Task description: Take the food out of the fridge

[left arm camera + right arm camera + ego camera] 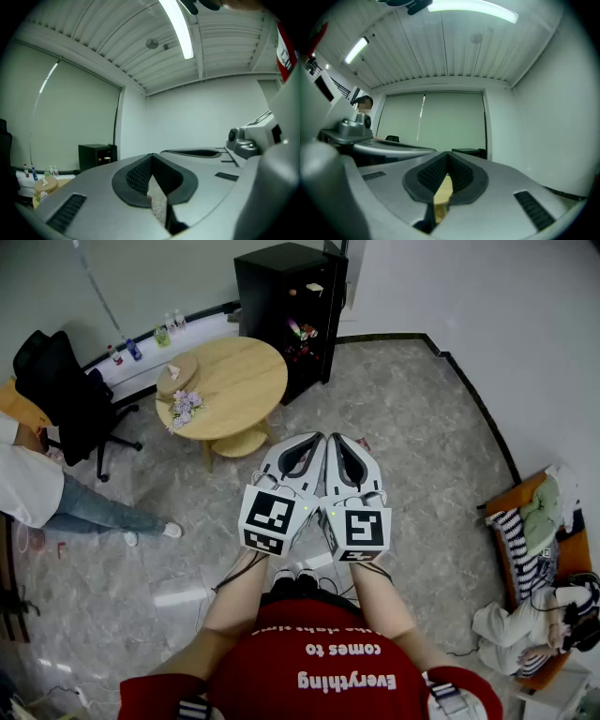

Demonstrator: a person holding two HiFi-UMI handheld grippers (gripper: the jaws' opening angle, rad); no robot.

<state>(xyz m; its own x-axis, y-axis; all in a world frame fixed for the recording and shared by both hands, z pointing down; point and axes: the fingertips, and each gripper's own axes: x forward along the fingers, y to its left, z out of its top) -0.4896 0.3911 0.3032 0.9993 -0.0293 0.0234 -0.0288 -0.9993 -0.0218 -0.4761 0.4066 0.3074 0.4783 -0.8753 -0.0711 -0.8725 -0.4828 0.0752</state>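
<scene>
A small black fridge (269, 289) stands against the far wall with its front open. Food (302, 332) shows on its middle shelf, and a pale item (314, 287) lies higher up. I hold both grippers side by side at chest height, level, and they point towards the fridge from well short of it. My left gripper (317, 438) is shut with nothing between its jaws, and so is my right gripper (337, 438). In the left gripper view the shut tips (152, 155) meet, with the fridge (97, 155) far off at the left. The right gripper view shows shut tips (449, 154) and the fridge (468, 151) just behind them.
A round wooden table (239, 381) with flowers (185, 408) stands left of the fridge, between me and the wall. Farther left are a black office chair (70, 390) and a seated person (42, 495). Bottles (167, 329) line the wall ledge. Someone lies on a sofa (525, 615) at the right.
</scene>
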